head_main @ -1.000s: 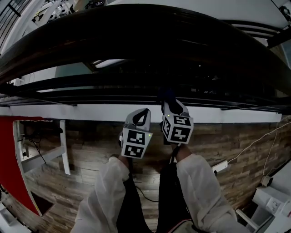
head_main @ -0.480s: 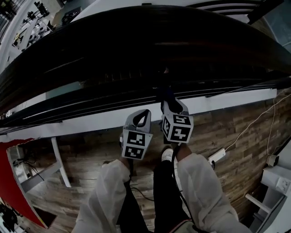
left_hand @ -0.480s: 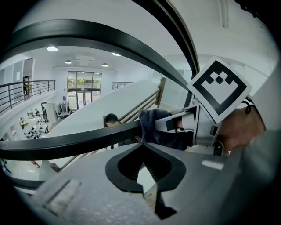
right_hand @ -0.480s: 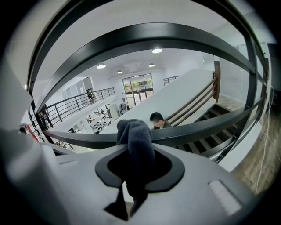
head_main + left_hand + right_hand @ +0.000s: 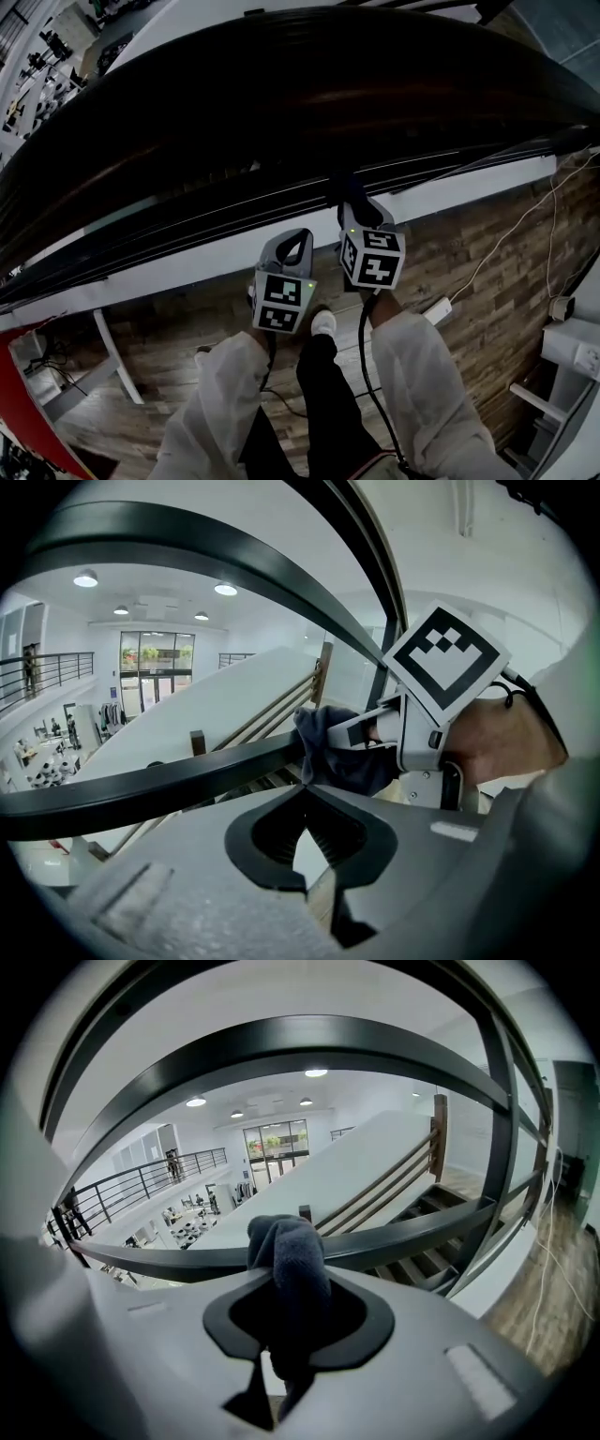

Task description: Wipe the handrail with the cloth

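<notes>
Your right gripper (image 5: pixel 286 1288) has its jaws clamped on the cloth (image 5: pixel 286 1241), which is pressed against the handrail (image 5: pixel 422 1227) at frame centre. The left gripper (image 5: pixel 303 794) waits just beside, jaws together and empty. Wiping appears under way; the share already cleaned cannot be judged.

We can read no words, numbers or brands anywhere. The cubes (image 5: pixel 282 302) on the left hand-held gripper (image 5: pixel 305 787) and right hand-held gripper (image 5: pixel 284 1274) show only black-and-white square patterns.
</notes>
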